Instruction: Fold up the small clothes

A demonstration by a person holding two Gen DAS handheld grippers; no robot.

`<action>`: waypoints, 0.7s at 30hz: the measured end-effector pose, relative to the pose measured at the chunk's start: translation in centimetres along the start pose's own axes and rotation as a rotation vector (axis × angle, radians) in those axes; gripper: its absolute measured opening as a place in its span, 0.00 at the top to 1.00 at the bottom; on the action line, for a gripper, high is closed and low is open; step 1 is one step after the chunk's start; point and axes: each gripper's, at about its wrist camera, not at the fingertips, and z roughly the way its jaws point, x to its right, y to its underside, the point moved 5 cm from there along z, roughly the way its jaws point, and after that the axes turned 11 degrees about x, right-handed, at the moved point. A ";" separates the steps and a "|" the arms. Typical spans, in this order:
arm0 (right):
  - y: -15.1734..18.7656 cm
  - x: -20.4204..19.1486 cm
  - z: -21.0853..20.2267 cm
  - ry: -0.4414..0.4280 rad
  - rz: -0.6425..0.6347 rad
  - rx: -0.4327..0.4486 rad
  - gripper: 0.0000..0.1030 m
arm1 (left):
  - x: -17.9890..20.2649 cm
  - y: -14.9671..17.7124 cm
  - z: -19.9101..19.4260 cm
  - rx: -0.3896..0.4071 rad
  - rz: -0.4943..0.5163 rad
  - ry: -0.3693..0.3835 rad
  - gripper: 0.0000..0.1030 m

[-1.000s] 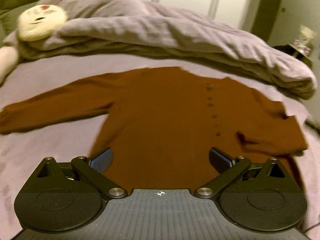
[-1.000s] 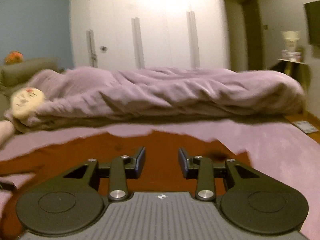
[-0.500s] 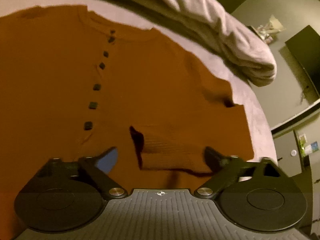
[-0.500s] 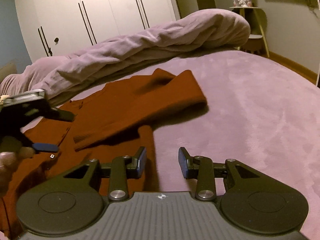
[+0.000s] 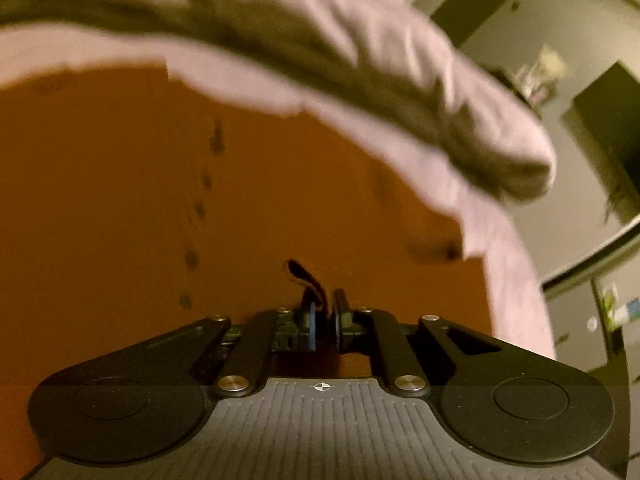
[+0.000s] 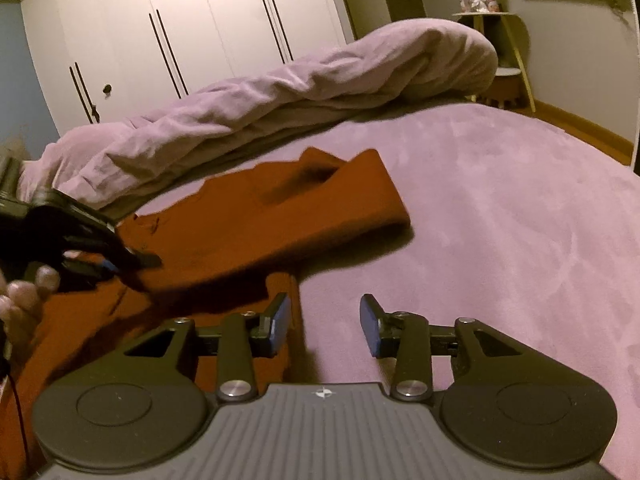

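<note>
A rust-brown buttoned top (image 6: 256,220) lies spread on the mauve bed cover (image 6: 500,220), its right sleeve (image 6: 304,204) folded back across the body. The left gripper (image 5: 323,312) has its jaws drawn almost together on the cuff end of that sleeve, a dark fold of the fabric pinched between the blue pads; the jaws have just been closing. From the right wrist view the same left gripper (image 6: 132,260) comes in at the left edge, tips on the sleeve end, with the fingers of the person's hand (image 6: 24,292) behind it. The right gripper (image 6: 324,324) hovers at the garment's near edge with its jaws partly apart and nothing between them, having just been opening; its left pad overlaps the brown hem, its right pad is over bare cover. A rumpled lilac duvet (image 6: 280,92) is bunched along the far side of the bed, before white wardrobe doors (image 6: 180,12)
</note>
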 end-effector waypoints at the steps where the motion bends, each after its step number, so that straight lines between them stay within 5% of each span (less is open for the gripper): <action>1: -0.2 -0.3 0.2 -0.010 0.003 0.000 0.60 | -0.3 -1.4 -1.1 0.041 0.004 -0.003 0.91; 5: -0.8 -2.0 1.0 -0.089 0.051 -0.005 0.59 | -2.1 -6.0 -4.8 0.189 0.041 -0.055 0.91; 9: -0.6 -4.7 3.5 -0.215 0.123 -0.038 0.59 | -5.5 -8.3 -7.3 0.285 0.107 -0.184 0.91; 14: 0.1 -6.3 8.4 -0.197 0.138 -0.076 0.59 | -10.3 -8.1 -6.8 0.242 0.150 -0.329 0.91; 21: -0.5 -5.4 12.9 -0.128 0.261 -0.088 0.60 | -13.8 -6.4 -4.8 0.190 0.119 -0.356 0.91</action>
